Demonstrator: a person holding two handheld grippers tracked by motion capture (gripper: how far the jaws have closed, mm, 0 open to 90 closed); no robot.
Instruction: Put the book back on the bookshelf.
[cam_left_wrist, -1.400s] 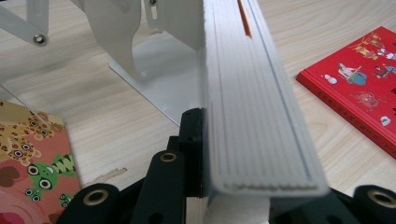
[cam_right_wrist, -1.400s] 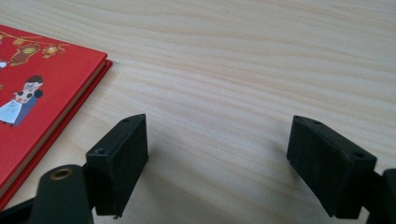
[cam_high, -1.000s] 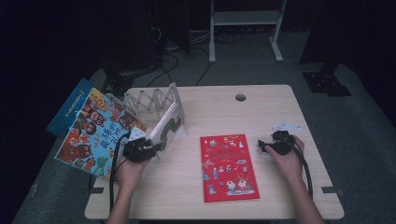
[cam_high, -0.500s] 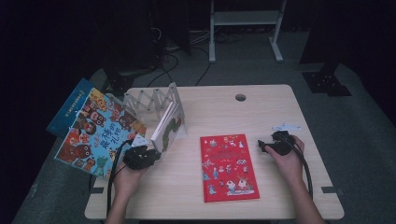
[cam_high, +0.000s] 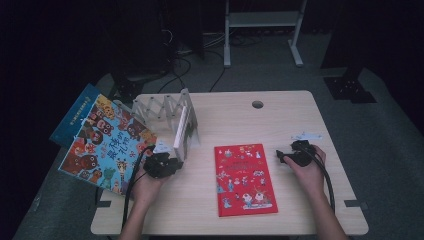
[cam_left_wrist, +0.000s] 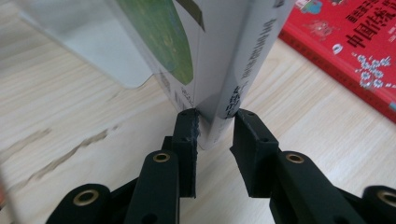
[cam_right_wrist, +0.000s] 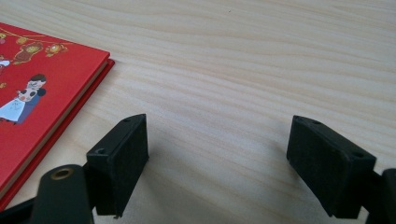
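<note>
— While the left gripper (cam_left_wrist: 215, 133) had just been closing its jaws, what sat between them?

— The lower corner of the white book (cam_left_wrist: 219, 60), seemingly touched by one pad; it stood at the rack (cam_high: 162, 107).

— And the hand's pose?

— Low, forearm coming from the near edge. The right gripper (cam_high: 295, 154) rested wide and empty beside the red book (cam_high: 243, 177) on the pale wooden table (cam_high: 280, 115), dark room behind.

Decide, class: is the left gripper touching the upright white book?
Touching. In the left gripper view the left gripper has its left pad against the white book; the right pad shows a slight gap.
</note>
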